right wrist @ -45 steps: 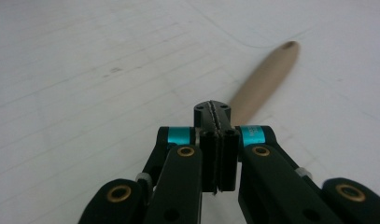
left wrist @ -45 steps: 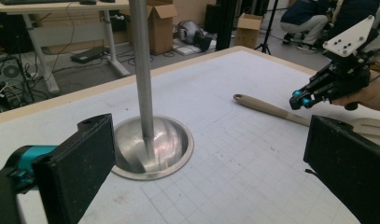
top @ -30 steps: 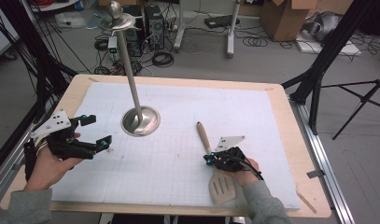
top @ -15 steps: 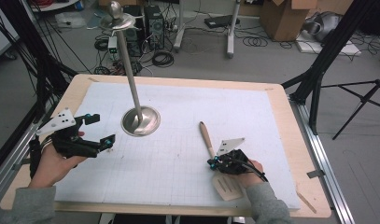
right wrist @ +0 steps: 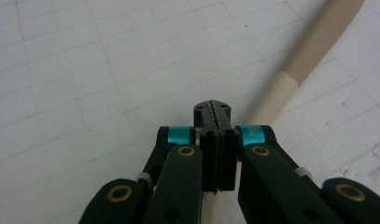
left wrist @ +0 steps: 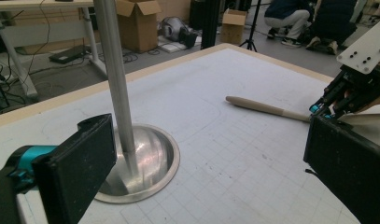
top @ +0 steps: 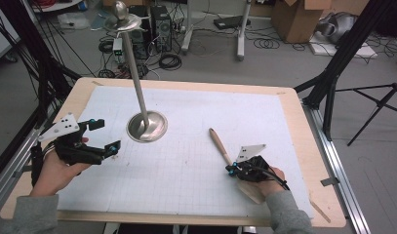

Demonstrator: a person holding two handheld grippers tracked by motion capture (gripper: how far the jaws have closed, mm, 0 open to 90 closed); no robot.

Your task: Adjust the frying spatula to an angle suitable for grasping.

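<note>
My right gripper [right wrist: 214,109] is clenched on the spatula [top: 219,144], its handle running ahead of my jaws, while my left gripper [top: 102,136], jaws spread, waits by the stand [top: 147,127]; next, I judge, lifting needs 1 level pull.

No readable text, label or number on anything

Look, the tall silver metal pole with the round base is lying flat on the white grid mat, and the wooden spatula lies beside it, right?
Not quite. The tall silver metal pole with the round base stands upright on the white grid mat; the high view shows it. The wooden spatula does lie beside it.
</note>
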